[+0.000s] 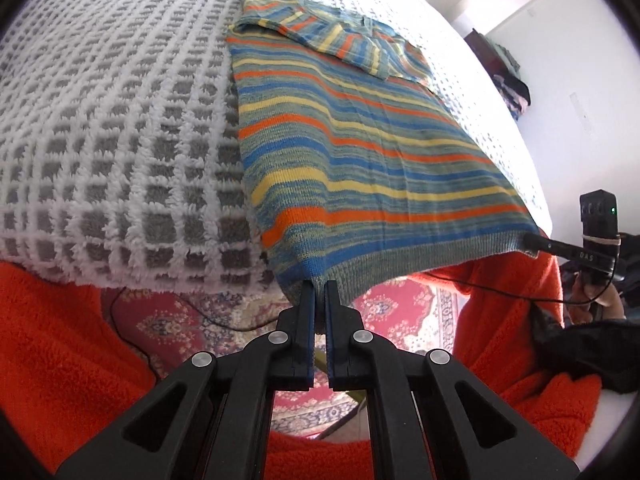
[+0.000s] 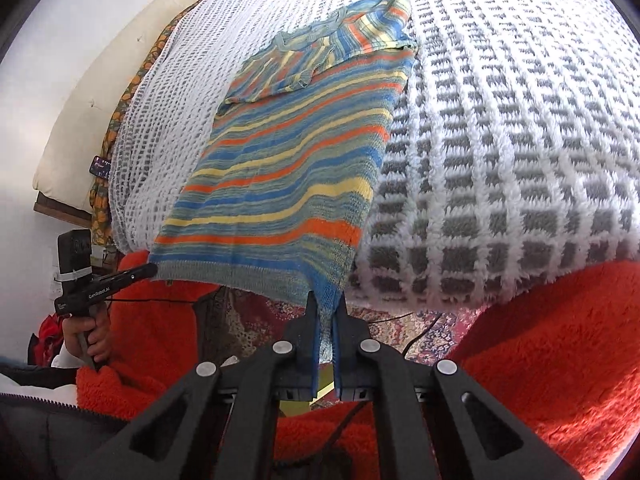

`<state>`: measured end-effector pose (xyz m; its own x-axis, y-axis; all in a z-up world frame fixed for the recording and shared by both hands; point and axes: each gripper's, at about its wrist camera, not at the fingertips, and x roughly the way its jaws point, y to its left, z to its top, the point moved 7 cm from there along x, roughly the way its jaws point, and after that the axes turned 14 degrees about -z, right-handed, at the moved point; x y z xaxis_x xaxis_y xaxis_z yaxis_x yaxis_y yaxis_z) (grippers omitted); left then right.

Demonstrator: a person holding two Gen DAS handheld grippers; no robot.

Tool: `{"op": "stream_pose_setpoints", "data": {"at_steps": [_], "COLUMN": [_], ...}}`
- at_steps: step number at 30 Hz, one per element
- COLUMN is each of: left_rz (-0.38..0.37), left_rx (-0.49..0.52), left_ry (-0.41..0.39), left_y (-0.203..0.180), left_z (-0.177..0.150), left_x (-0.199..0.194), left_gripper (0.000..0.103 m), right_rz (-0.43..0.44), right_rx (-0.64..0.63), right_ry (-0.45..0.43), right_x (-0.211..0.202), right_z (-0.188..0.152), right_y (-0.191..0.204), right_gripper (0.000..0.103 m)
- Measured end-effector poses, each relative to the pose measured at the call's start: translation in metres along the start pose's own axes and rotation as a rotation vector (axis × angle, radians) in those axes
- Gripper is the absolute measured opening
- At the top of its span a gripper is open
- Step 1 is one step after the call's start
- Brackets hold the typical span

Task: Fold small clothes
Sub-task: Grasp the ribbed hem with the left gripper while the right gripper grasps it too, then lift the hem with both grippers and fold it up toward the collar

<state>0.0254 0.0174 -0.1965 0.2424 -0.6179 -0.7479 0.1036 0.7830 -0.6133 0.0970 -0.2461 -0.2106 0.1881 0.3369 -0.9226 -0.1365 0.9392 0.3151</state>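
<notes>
Black plastic tongs [image 1: 319, 286] with blue-edged fingers and silver rivets are seen; a fuzzy orange-red fleece garment [image 1: 68, 344] is worn.

Sweater [image 1: 360, 136] lies on the blanket [image 1: 120, 140], its near hem overhanging the rug [image 1: 400, 312] below

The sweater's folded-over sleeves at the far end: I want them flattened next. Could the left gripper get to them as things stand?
Probably not yet. The left gripper is shut on the striped sweater hem, as is the right gripper. Nothing lies over the sleeves, but it must let go first.
</notes>
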Motion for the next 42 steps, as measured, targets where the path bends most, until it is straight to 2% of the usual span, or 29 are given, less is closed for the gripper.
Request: {"op": "stream_pose_setpoints", "data": {"at_steps": [9,16,18,19,20,22,25,27,31,33,34,35,36,42], "left_rz": [0.014,0.016,0.030,0.044,0.046,0.037,-0.009,-0.072,-0.080,-0.110,-0.144,-0.173,-0.186,-0.138], "left_rx": [0.004,-0.056,-0.091,-0.107,-0.123,-0.148,-0.188,-0.232,-0.279,-0.290,-0.289,-0.284,-0.276,-0.172], "left_ry": [0.101,0.049,0.047,0.044,0.037,0.013,0.031,0.095,0.167,0.158,0.149,0.146,0.146,0.120], "left_y": [0.003,0.018,0.028,0.034,0.039,0.044,0.051,0.054,0.066,0.063,0.060,0.056,0.053,0.034], "left_z": [-0.033,-0.018,-0.015,-0.014,-0.013,-0.010,-0.007,-0.007,-0.008,-0.005,-0.003,-0.003,-0.003,-0.006], "left_x": [-0.002,-0.007,-0.007,-0.008,-0.009,-0.010,0.001,0.020,0.056,0.062,0.062,0.062,0.061,0.036], "left_gripper": [0.000,0.000,0.006,0.020,0.043,0.065,0.067,0.074,0.073,0.065,0.034,0.008,0.005,0.004], "right_rz": [0.042,0.073,0.076,0.074,0.073,0.076,0.084,0.095,0.105,0.103,0.101,0.100,0.099,0.102], "right_rx": [0.007,0.074,0.075,0.071,0.070,0.072,0.087,0.098,0.106,0.100,0.096,0.095,0.096,0.111], "right_ry": [0.061,0.026,0.018,0.013,0.007,-0.006,-0.017,-0.021,-0.030,-0.031,-0.033,-0.034,-0.037,-0.043], "right_x": [-0.006,-0.011,-0.010,-0.012,-0.014,-0.019,-0.024,-0.025,-0.026,-0.028,-0.030,-0.032,-0.033,-0.038], "right_z": [-0.033,-0.024,-0.019,-0.016,-0.013,-0.012,-0.010,-0.008,-0.005,-0.005,-0.005,-0.006,-0.006,-0.003], "right_y": [0.009,0.000,0.000,0.001,0.001,0.002,-0.001,-0.001,0.000,0.002,0.002,0.003,0.003,-0.002], "right_gripper": [0.004,0.004,0.004,0.004,0.004,0.004,0.004,0.004,0.004,0.004,0.004,0.004,0.004,0.004]}}
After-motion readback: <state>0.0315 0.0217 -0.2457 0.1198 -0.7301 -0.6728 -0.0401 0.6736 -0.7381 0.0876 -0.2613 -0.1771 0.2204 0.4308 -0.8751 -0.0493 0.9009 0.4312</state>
